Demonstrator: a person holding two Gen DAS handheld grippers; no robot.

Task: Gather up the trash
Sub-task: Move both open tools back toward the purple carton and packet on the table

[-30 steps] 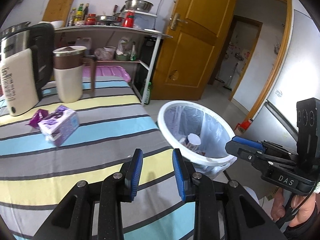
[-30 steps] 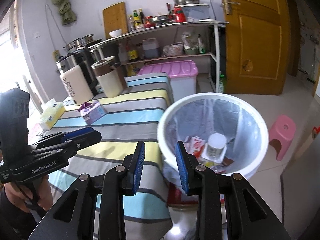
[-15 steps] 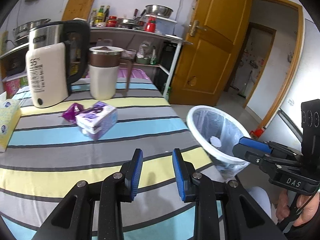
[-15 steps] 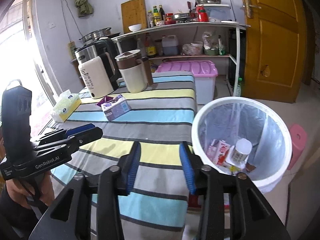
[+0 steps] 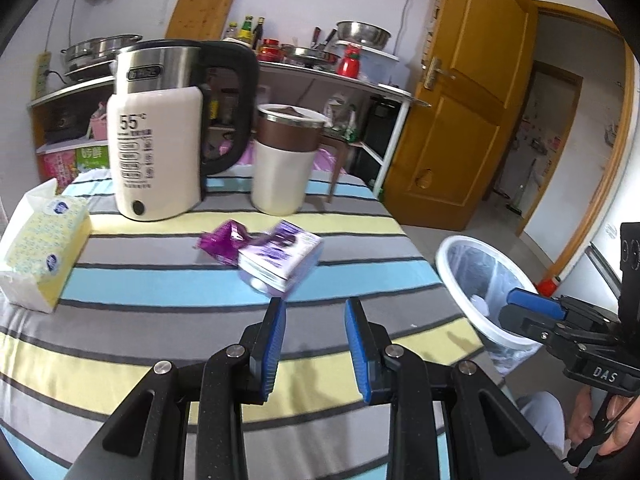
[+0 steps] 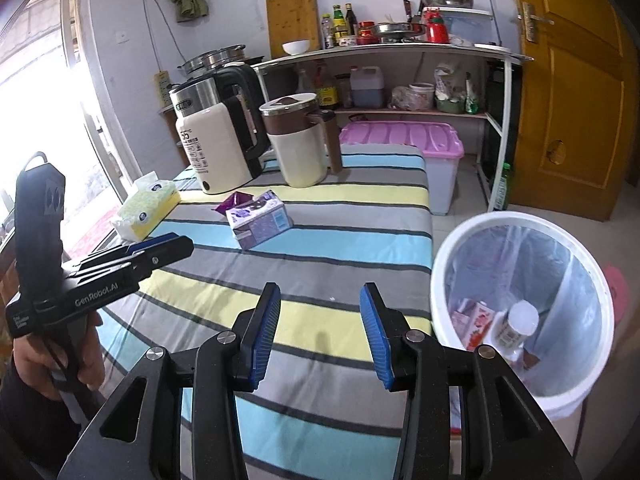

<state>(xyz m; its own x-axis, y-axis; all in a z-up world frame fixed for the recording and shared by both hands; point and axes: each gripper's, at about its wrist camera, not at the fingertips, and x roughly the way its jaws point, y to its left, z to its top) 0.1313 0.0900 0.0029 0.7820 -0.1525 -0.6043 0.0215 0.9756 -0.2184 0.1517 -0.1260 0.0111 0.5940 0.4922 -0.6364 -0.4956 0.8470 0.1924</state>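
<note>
A purple carton lies on the striped table, with a crumpled purple wrapper touching its far left side. Both also show in the right wrist view: the carton and the wrapper. My left gripper is open and empty, just short of the carton. My right gripper is open and empty over the table's near right part. A white bin with a clear liner stands right of the table and holds a carton and a bottle; it also shows in the left wrist view.
A kettle and a brown-lidded jug stand at the table's back. A yellow tissue box sits at the left edge. A pink-lidded tub, a loaded shelf and a wooden door stand behind.
Both grippers swung left, away from the bin and toward the table. The carton and wrapper now sit nearer the middle of the left view. The right jaws have opened wider.
</note>
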